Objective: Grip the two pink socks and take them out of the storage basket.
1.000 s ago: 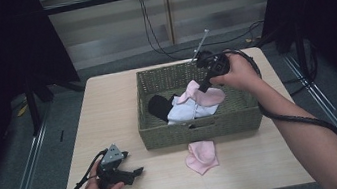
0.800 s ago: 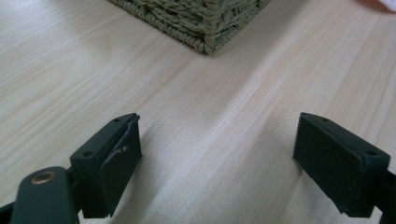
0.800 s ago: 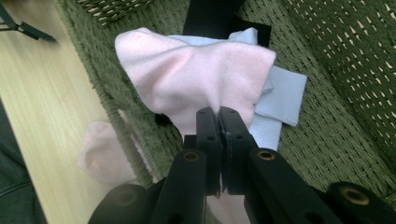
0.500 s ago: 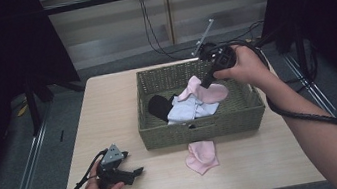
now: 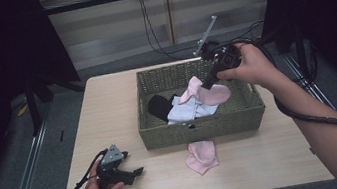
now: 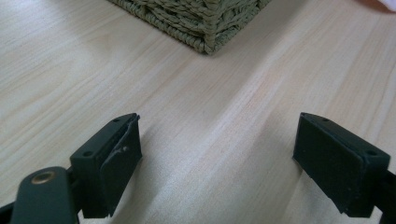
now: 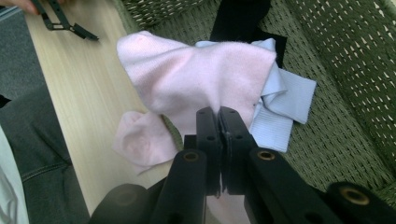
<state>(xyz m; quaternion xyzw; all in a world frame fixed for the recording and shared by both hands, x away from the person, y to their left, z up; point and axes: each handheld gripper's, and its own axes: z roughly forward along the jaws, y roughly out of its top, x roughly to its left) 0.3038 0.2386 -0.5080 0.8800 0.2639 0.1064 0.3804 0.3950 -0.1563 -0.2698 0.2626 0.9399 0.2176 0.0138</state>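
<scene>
Your right claw (image 7: pixel 218 116) pinches a pink sock (image 7: pixel 205 74) over the basket (image 5: pixel 202 130), heel hidden; left claw (image 6: pixel 219 158) gapes empty on the table (image 6: pixel 210 93).

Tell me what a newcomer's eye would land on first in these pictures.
The right gripper draws the eye first: its fingers are shut on a pink sock raised above the woven basket at mid-table. A second pink sock lies on the table just in front of the basket, while the left gripper rests open at the near left edge.

Black tongs (image 6: pixel 233 163) with screwed pads, trailing black cables.
</scene>
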